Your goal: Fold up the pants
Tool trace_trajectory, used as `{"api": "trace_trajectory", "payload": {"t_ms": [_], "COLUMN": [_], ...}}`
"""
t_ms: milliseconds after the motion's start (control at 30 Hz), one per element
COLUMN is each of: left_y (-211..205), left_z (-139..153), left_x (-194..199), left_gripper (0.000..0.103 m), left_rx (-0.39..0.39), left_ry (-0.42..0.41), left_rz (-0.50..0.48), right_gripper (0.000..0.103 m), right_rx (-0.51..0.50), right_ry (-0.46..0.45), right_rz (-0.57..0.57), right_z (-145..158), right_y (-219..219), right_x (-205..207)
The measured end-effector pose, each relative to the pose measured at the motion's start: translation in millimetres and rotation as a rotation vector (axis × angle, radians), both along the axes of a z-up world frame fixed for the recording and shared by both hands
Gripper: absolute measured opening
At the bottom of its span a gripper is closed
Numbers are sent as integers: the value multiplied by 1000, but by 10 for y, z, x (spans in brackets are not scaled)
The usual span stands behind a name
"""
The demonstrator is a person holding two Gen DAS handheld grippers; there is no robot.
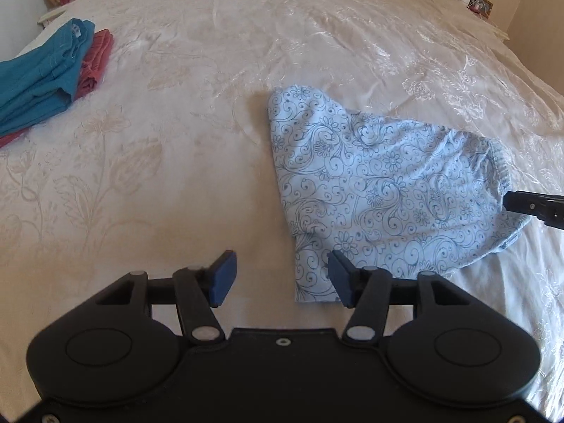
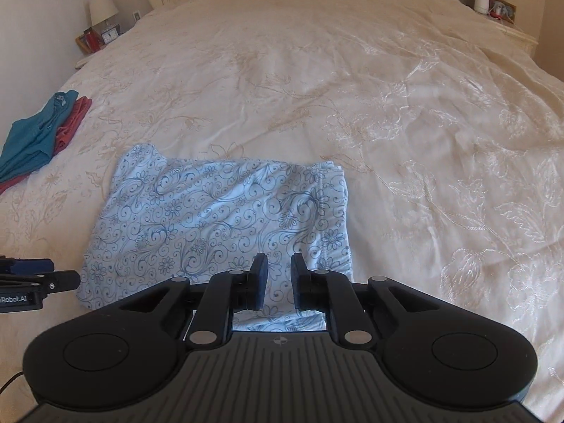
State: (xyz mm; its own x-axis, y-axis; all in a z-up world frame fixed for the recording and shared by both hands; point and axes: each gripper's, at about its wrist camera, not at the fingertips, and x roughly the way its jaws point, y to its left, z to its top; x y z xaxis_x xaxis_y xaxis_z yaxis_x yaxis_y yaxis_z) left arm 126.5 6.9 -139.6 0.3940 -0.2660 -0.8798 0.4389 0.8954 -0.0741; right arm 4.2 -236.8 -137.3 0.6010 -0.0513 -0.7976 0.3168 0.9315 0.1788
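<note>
The light blue pants with a dark floral print lie folded into a compact bundle on the cream bedspread. In the left wrist view my left gripper hangs open over the bundle's near left corner, and its right pad overlaps the cloth edge with nothing between the pads. My right gripper reaches in from the right edge at the gathered waistband. In the right wrist view the pants lie just ahead of my right gripper. Its pads stand a narrow gap apart above the cloth and pinch nothing. My left gripper shows at the left edge.
Folded teal clothes lie on red ones at the bed's far left. Nightstands flank the headboard, one with a lamp and a clock, the other with a lamp and small items. The bedspread spreads wide beyond the pants.
</note>
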Motion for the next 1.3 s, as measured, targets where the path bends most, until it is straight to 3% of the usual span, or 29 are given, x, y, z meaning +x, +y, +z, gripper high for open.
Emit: {"api": "trace_trajectory", "payload": {"t_ms": [100,267,333,400,467,600,800,967,1033,1133,1233,1300], "left_y": [-6,-10,60,182,192,218,236,294,303,290,300,305], "left_z": [-164,-212,-288,-345,-339,-358,-354,-362,-372,-386,-393,-393], "left_x": [124,168,187,165,136,89,-13,-59,-72,-85,-81,-81], "left_gripper": [61,65,65,65,65,65,65,65,65,65,65,65], "left_rx": [8,-3,39,16,16,4,-11,-40,-50,-53,-64,-68], "left_ry": [61,56,100,127,116,100,70,54,48,38,36,36], "left_rz": [46,75,159,225,201,194,228,252,263,266,273,272], "right_gripper": [14,14,14,14,14,15,14,14,13,0,0,0], "right_rx": [18,15,-3,-11,-17,32,114,135,87,-33,-2,-80], "right_ry": [0,32,80,118,83,-20,-45,35,80,89,77,48], "right_rz": [20,55,36,8,34,196,456,681,754,755,681,643], "right_z": [-3,-111,-205,-255,-187,8,18,-119,-191,-295,-326,-311], "right_y": [66,122,105,82,113,359,807,1105,1196,1210,1084,1103], "right_x": [79,222,261,272,278,444,968,1217,1262,1397,1607,1657]}}
